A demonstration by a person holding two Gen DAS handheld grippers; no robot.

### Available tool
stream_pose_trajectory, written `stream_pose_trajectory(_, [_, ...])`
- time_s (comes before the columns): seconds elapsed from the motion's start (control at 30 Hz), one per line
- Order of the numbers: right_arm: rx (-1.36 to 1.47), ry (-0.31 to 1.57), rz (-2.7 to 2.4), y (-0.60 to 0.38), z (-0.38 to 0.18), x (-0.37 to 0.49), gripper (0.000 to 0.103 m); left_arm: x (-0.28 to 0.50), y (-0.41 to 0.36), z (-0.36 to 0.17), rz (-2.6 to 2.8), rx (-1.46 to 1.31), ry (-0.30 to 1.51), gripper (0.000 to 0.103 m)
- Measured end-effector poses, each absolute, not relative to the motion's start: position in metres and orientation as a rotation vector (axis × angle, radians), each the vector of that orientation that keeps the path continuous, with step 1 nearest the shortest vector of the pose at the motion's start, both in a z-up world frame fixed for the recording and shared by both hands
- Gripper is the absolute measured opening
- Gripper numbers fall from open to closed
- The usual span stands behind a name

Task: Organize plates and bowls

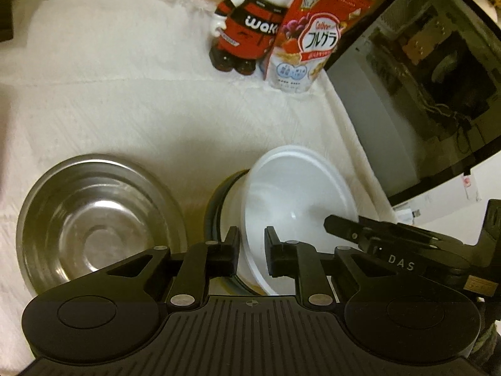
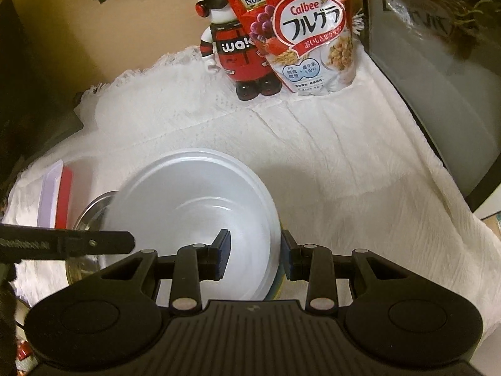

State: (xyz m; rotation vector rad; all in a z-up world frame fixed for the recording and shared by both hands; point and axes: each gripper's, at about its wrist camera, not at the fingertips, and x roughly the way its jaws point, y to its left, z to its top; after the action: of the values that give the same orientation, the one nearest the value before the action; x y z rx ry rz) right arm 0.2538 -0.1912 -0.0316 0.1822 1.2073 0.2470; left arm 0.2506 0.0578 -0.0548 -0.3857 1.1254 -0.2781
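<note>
White bowl (image 2: 194, 219) tilted, mouth upward

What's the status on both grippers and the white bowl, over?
Left gripper and right gripper both straddle the round white plastic bowl's rim, one each side. Bowl tilted over a dark-rimmed dish. Round steel bowl close beside.

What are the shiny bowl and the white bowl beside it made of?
The shiny bowl looks like stainless steel: grey, polished, with mirror-like glints and ring reflections inside. The white bowl seems to be glossy plastic or melamine, perhaps glazed ceramic; its thin rim and smooth, even white sheen leave that open.
</note>
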Motion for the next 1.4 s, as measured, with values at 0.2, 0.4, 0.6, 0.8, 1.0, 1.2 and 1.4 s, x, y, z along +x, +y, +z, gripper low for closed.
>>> stream_pose_trajectory(0.2, [0.148, 1.198, 0.239, -0.190, -0.029, 0.254, 0.033, 0.250, 0.056, -0.058, -0.286, -0.368, 1.131, 0.017])
stream_pose_trajectory(0.4, [0.094, 1.083, 0.198, -0.184, 0.006, 0.249, 0.033, 0.237, 0.086, -0.034, -0.324, -0.434, 1.032, 0.017])
stream_pose_trajectory(0.6, [0.135, 1.005, 0.232, -0.152, 0.038, 0.250, 0.033, 0.226, 0.148, -0.030, -0.219, -0.463, 0.957, 0.018])
stream_pose_trajectory(0.8, [0.153, 1.029, 0.311, -0.090, 0.044, 0.245, 0.033, 0.211, 0.207, -0.056, -0.069, -0.417, 0.988, 0.018])
stream_pose_trajectory(1.0, [0.114, 1.136, 0.340, -0.027, 0.019, 0.233, 0.033, 0.207, 0.238, -0.081, -0.097, -0.454, 1.033, 0.018])
stream_pose_trajectory(1.2, [0.061, 1.258, 0.319, 0.010, -0.014, 0.213, 0.033, 0.213, 0.235, -0.099, -0.137, -0.418, 1.059, 0.018])
stream_pose_trajectory(1.4, [0.111, 1.355, 0.232, 0.014, -0.044, 0.202, 0.033, 0.213, 0.238, -0.100, -0.081, -0.316, 1.030, 0.019])
